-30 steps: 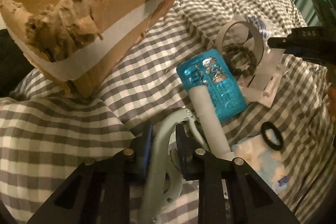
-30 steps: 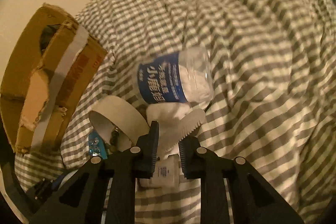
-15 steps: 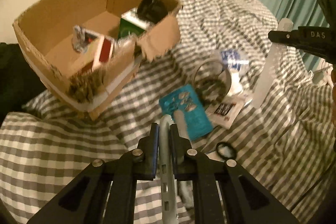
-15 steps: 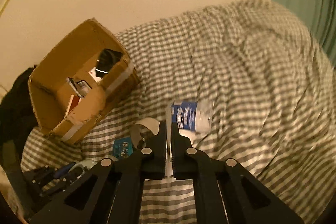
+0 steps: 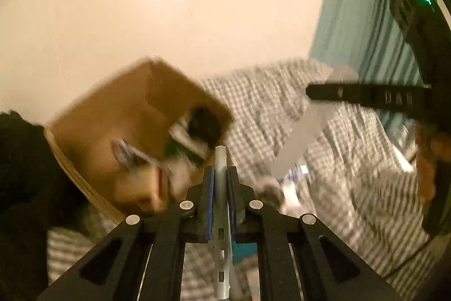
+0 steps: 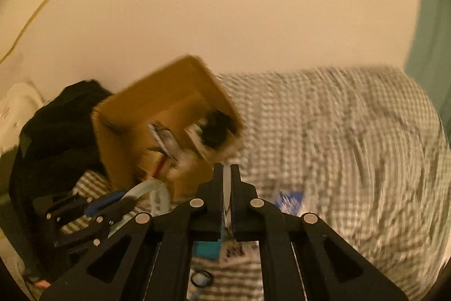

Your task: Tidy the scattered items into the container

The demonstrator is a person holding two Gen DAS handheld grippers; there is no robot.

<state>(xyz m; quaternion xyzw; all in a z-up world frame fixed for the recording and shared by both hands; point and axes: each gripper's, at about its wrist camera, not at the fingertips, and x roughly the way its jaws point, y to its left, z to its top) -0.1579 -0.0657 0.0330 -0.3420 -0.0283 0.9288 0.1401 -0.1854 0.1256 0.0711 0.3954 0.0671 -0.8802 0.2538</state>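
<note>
Pale grey-green metal is what the left gripper (image 5: 220, 174) is clamped on in the left wrist view: a thin flat hanger-like piece (image 5: 221, 216) with small square holes, pinched tight between the blue-padded fingers (image 5: 210, 205) and poking out past the tips. Whole shot is pretty blurry. Beyond the tips sits the cardboard box (image 5: 126, 114), open top tilted toward the camera, with a dark round thing (image 5: 204, 124) and some packets (image 5: 132, 157) already inside. The box rests on the grey-and-white checked bedding (image 5: 267, 103), up and to the left of the held piece, not touching it. Over on the right the right gripper (image 5: 313, 93) comes in sideways, closed on a whitish translucent strip (image 5: 303, 140) that hangs down and to the left from it. A teal curtain (image 5: 352, 19) is behind that.

Right wrist view: the black jaws of the right gripper (image 6: 226, 174) are pressed almost together with that white strip (image 6: 226, 182) sandwiched edge-on between them. The box (image 6: 169, 98) is just past and left of the tips, same dark round thing (image 6: 215, 129) in its right corner. Lower left, the left gripper (image 6: 124, 196) shows with the pale metal piece (image 6: 143, 186) in its grip, near the box's near wall. Below the jaws, still lying on the bedding (image 6: 338, 131): a teal packet (image 6: 207, 248), a blue-labelled item (image 6: 290, 199), too smeared to identify, and a small black ring (image 6: 201, 278).
</note>
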